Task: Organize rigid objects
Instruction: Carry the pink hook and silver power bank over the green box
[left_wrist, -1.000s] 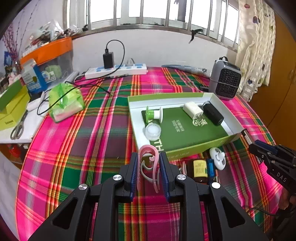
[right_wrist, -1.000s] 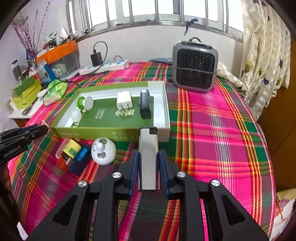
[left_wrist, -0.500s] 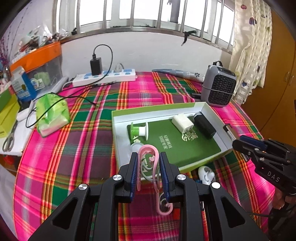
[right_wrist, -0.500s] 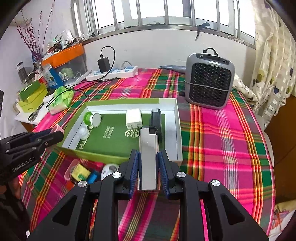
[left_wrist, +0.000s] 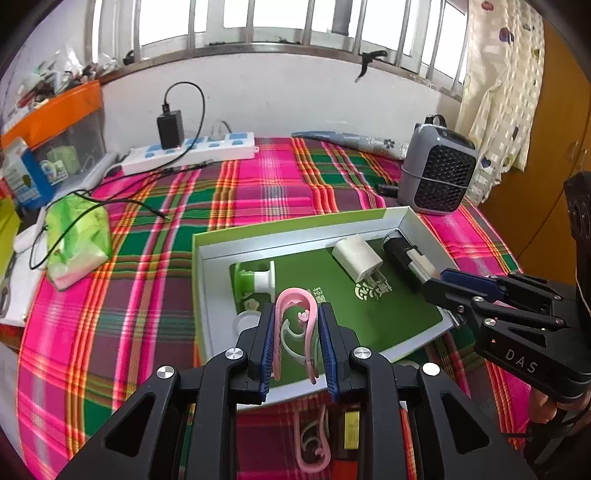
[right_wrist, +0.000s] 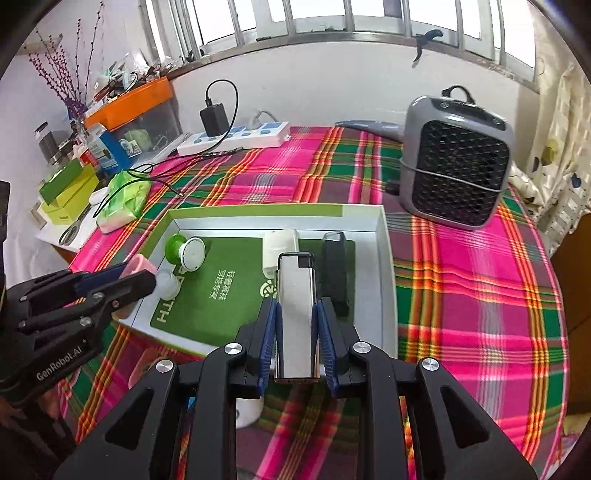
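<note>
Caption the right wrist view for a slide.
Right gripper carries a silver lighter over the green box on a plaid tablecloth.

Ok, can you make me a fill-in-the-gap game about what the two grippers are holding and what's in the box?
1. The left gripper is shut on a ____ clip.
2. The right gripper holds a silver lighter over the ____ box.
3. Inside the box, the white charger lies beside a ____ case.
4. Behind the box stands a grey ____.

Missing words: pink; green; black; heater
</note>
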